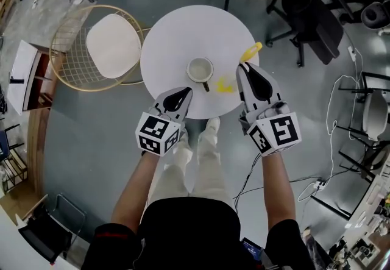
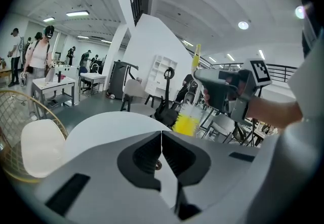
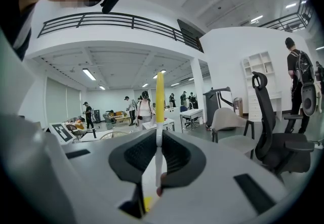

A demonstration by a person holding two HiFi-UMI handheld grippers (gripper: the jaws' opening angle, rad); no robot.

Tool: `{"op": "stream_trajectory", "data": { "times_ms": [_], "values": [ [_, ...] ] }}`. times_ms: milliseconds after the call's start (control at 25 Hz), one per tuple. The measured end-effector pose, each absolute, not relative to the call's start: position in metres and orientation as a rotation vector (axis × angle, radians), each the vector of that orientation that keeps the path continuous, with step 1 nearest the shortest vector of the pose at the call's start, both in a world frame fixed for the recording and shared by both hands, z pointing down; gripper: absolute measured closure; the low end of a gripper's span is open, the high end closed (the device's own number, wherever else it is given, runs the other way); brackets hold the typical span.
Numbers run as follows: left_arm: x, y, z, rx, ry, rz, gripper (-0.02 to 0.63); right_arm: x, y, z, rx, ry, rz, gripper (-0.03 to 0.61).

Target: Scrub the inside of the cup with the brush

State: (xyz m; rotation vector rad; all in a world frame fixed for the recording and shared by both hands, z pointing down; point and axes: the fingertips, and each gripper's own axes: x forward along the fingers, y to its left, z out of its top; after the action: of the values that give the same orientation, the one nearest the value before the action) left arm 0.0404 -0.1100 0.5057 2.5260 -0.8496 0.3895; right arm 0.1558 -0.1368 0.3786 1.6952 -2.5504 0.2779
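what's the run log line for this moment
left gripper: shut, empty | right gripper: shut on brush | cup: upright on table | brush: outside cup

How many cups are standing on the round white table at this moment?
1. The cup stands on the table, toward the edge nearest the person, just left of the brush in the head view. Nothing on the table could hide another.
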Motion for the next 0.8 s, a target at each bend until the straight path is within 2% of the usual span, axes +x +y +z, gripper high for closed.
{"op": "stream_trajectory", "data": {
  "times_ms": [800],
  "values": [
    [0.072,-0.098,0.579,2.422,-0.782,0.512,0.595,0.171,-0.14,0.407,1.766,-2.513,0.299,0.531]
  ]
}}
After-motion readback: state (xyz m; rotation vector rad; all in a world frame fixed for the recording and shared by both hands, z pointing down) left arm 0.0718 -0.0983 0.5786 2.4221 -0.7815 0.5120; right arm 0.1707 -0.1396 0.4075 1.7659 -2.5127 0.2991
